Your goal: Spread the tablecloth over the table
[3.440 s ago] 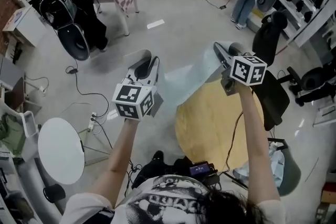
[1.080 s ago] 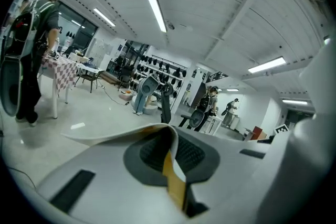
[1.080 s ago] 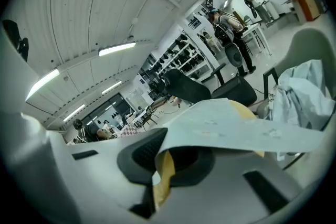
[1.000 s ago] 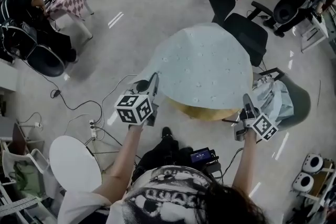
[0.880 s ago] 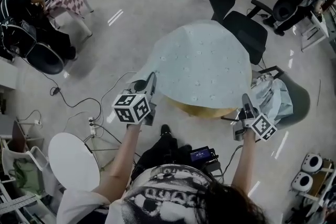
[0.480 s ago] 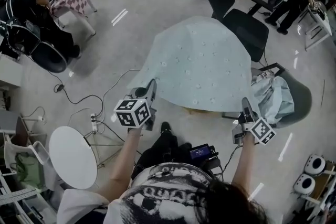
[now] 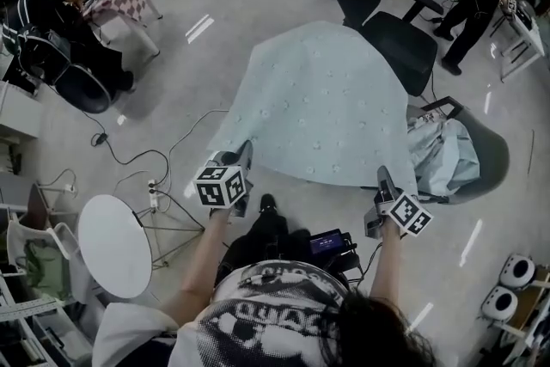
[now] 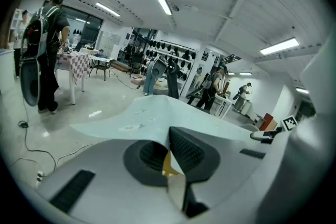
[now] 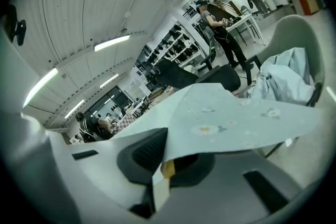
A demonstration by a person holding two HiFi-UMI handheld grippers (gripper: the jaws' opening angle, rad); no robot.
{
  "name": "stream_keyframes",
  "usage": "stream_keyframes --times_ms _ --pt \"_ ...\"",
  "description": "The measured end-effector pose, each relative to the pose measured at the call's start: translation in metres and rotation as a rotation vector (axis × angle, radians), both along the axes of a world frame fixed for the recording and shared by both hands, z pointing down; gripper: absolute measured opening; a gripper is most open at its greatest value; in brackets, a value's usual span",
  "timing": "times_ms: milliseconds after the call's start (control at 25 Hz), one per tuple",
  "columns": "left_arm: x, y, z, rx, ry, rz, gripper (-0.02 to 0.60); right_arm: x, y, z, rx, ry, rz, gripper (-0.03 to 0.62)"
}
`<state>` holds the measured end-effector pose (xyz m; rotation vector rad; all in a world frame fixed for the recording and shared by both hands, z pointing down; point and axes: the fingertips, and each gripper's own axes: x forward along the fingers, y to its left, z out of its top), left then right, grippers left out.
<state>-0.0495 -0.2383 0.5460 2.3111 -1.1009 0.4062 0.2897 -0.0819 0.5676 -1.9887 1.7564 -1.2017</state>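
Note:
A pale blue tablecloth [image 7: 322, 99] with small flower prints lies draped over the round table, whose top is fully hidden. My left gripper [image 7: 244, 150] is shut on the cloth's near left corner, low beside the table. My right gripper [image 7: 381, 175] is shut on the near right corner. In the left gripper view the tablecloth [image 8: 157, 113] runs away from the left gripper [image 8: 169, 159], pinched between the dark pads. In the right gripper view the tablecloth [image 9: 236, 115] stretches out from the right gripper [image 9: 161, 165], its edge clamped in the jaws.
A black office chair [image 7: 397, 47] stands behind the table. A grey chair [image 7: 485, 159] holding a heap of pale cloth [image 7: 440, 157] is at the right. A white round side table [image 7: 107, 245] and floor cables [image 7: 146, 159] lie left. People stand further off.
Both grippers came down and back toward me, drawing the cloth's near edge over the table rim. The wooden top that showed under the edge is now covered.

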Motion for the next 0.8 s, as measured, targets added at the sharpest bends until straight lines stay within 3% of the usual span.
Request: stream_keyframes --times_ms 440,640,800 --pt "-0.019 0.012 0.054 -0.010 -0.091 -0.042 0.015 -0.010 0.022 0.051 -0.087 -0.042 0.003 0.003" --pt "-0.030 0.019 0.086 -0.077 -0.072 -0.112 0.017 -0.012 0.032 0.071 -0.108 -0.059 0.014 0.005" --pt "-0.036 0.017 0.112 -0.132 -0.103 -0.176 0.021 -0.011 0.037 0.089 -0.155 -0.039 0.029 0.007"
